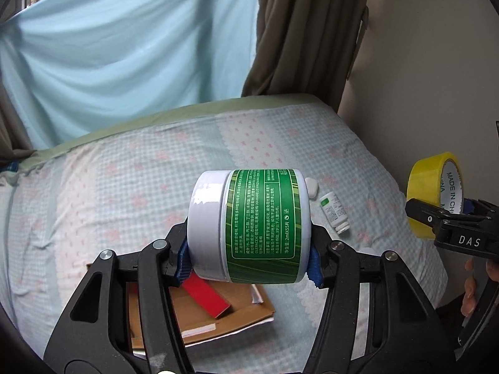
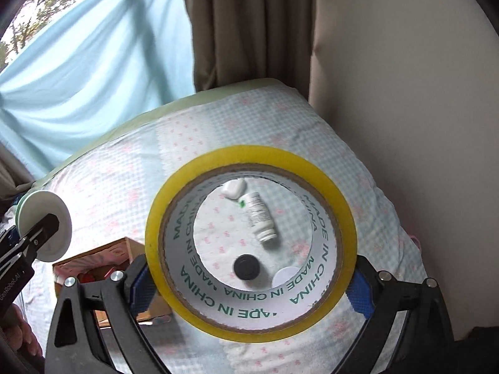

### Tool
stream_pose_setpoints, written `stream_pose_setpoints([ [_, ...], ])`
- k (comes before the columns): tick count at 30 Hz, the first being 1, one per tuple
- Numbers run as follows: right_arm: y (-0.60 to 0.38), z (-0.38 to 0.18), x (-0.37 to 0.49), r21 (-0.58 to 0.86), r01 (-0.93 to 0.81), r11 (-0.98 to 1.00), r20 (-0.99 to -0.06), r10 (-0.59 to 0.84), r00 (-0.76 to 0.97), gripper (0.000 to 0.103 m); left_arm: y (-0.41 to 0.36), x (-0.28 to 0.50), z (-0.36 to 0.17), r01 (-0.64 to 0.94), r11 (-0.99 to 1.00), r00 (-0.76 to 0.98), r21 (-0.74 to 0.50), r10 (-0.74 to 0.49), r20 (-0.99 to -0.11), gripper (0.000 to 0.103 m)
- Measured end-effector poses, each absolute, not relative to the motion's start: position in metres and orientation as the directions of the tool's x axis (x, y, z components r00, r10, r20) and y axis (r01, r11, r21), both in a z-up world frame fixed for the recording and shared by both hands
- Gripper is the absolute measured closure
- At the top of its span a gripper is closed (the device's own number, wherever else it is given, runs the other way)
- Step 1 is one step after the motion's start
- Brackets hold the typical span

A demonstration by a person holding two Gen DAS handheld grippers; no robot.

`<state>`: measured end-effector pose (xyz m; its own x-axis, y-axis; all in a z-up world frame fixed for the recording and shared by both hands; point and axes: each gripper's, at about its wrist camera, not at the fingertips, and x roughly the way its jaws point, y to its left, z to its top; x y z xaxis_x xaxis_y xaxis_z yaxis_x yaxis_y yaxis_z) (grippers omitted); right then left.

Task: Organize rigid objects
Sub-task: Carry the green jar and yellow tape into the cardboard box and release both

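Clamped in the left tool [image 1: 249,258] above the cardboard box [image 1: 218,314] is a green jar [image 1: 262,224], a tape roll [image 2: 249,240] is gripped by the right tool [image 2: 249,283], while a bottle [image 2: 260,218] is left on the bed [image 2: 358,193].

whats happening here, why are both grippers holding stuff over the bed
A person is tidying loose items off a bed with a handheld gripper in each hand. The left gripper is clamped on a green-labelled jar with a white lid, held sideways above an open cardboard box that already holds a red box. The right gripper grips a roll of yellow tape. On the bedspread lie a small white bottle, a black cap and a white case.
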<state>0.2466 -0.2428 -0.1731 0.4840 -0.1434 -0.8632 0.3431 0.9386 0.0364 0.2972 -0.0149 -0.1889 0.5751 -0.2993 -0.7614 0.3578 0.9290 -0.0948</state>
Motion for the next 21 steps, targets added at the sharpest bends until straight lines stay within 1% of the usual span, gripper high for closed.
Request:
stream_pose_setpoints([
  [5, -0.17, -0.171, 0.25, 0.072, 0.229, 0.971, -0.874, -0.049, 0.483, 0.007, 0.057, 0.283, -0.185, 0.309, 0.946, 0.581, -0.095, -0.267, -0.769, 0.05],
  [11, -0.091, -0.191, 0.258, 0.147, 0.152, 0.977, -0.891, 0.064, 0.45, 0.007, 0.127, 0.273, -0.207, 0.282, 0.956, 0.546, -0.083, -0.231, -0.805, 0.05],
  [14, -0.061, -0.217, 0.263, 0.166, 0.12, 0.979, -0.903, 0.102, 0.417, 0.007, 0.153, 0.27, -0.227, 0.262, 0.962, 0.518, -0.077, -0.208, -0.83, 0.05],
  [21, -0.028, -0.283, 0.283, 0.193, 0.066, 0.979, -0.94, 0.165, 0.297, 0.007, 0.189, 0.275, -0.291, 0.167, 0.979, 0.426, -0.114, -0.176, -0.887, 0.05],
])
